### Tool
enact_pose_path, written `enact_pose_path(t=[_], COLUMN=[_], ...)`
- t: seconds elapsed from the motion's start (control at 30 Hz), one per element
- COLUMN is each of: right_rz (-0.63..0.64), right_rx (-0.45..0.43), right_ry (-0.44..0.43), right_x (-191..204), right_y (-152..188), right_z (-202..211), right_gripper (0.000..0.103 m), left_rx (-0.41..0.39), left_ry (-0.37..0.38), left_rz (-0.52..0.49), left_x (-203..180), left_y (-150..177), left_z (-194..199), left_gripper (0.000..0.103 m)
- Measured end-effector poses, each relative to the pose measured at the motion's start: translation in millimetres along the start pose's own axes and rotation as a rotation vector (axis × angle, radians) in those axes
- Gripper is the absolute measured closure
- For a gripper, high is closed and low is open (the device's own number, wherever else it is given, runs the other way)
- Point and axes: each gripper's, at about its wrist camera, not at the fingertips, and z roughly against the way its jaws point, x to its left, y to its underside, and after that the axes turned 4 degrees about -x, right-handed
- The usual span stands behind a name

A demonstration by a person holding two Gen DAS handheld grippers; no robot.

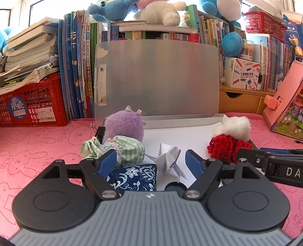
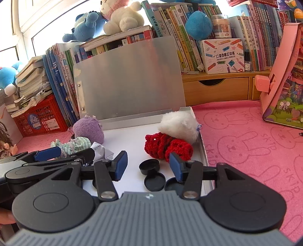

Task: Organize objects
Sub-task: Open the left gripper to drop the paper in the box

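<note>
Both grippers stand released, nothing between their pads. Just beyond the left gripper (image 1: 151, 162) a folded paper piece (image 1: 168, 157) lies in the open white box (image 1: 189, 132): light, crushable, best pinched at its fold. Ahead of the right gripper (image 2: 148, 165), the red crocheted piece (image 2: 166, 145) looks soft and easily bunched.

Worktop (image 2: 246, 136) covered in pink rabbit-print cloth; book rows (image 1: 81, 66) behind, wooden drawer unit (image 2: 217, 89) at right, bright window (image 1: 15, 17) backlight.
</note>
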Motion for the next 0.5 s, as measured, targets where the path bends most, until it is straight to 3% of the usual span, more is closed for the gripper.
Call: enact_pose_path(t=[0.5], right_rz=[0.069], right_rx=[-0.072], right_ry=[0.013], right_x=[9], right_y=[33], right_z=[80], right_gripper=[0.032], left_rx=[-0.034], left_ry=[0.069], left_rz=[-0.019], left_x=[-15], left_y=[24], left_z=[95], left_gripper=[0.013])
